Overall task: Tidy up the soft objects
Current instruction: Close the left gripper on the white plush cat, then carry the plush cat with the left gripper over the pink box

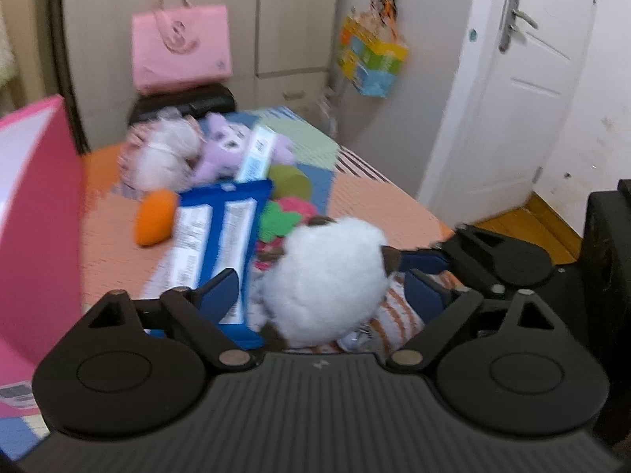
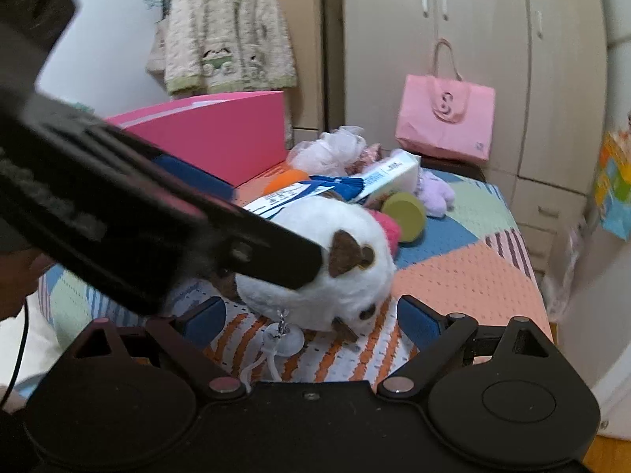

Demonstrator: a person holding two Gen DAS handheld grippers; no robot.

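the left claw (image 1: 321, 287) sat spread wide around a white plush toy (image 1: 327, 280), fingers not touching it. the right claw (image 2: 311, 317) gaped just behind the same toy on the striped cloth (image 2: 347, 358).

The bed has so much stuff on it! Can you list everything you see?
White plush: 1, white with brown patches, front of bed.
Purple plush: 1, lilac, back of pile.
Orange toy: 1, orange, left of blue packet.
Blue packet: 1, blue and white, middle.
Green roll: 1, olive, beside purple plush.
Pink box: 1, pink, left side.
Pink bag: 1, by wardrobe.
Left gripper: open around white plush.
Right gripper: open.
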